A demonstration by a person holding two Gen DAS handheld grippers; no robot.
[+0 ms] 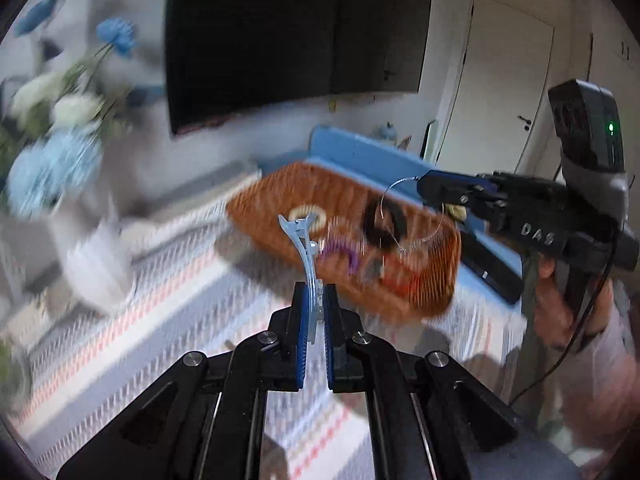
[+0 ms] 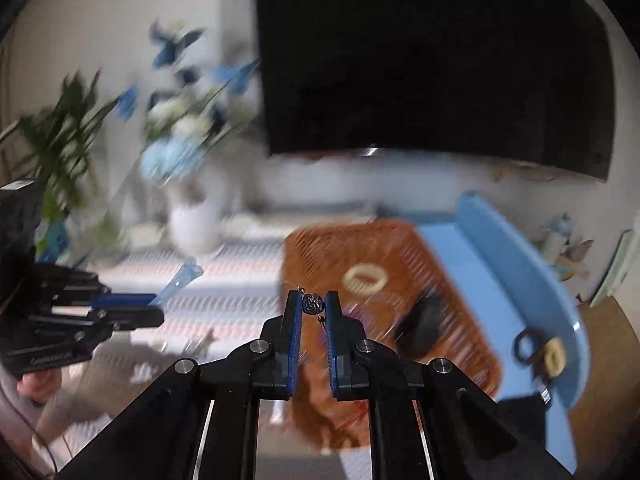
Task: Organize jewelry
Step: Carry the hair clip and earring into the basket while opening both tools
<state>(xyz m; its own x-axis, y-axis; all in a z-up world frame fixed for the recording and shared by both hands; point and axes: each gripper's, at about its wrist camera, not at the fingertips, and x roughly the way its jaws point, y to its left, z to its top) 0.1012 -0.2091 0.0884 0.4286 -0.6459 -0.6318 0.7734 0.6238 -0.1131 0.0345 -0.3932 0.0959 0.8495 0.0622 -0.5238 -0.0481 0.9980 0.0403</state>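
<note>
A pale blue hair clip [image 1: 305,256] was clamped between the left gripper [image 1: 315,312] pads at lower centre of the left wrist view. Only the right wrist view showed the dark filigree bead [image 2: 313,304] pinched by the right gripper [image 2: 312,312]; its wire hoop [image 1: 412,216] was seen from the left, above the orange basket [image 1: 440,292]. The basket's contents were blurred. "DAS" was legible at the right of the left wrist view.
</note>
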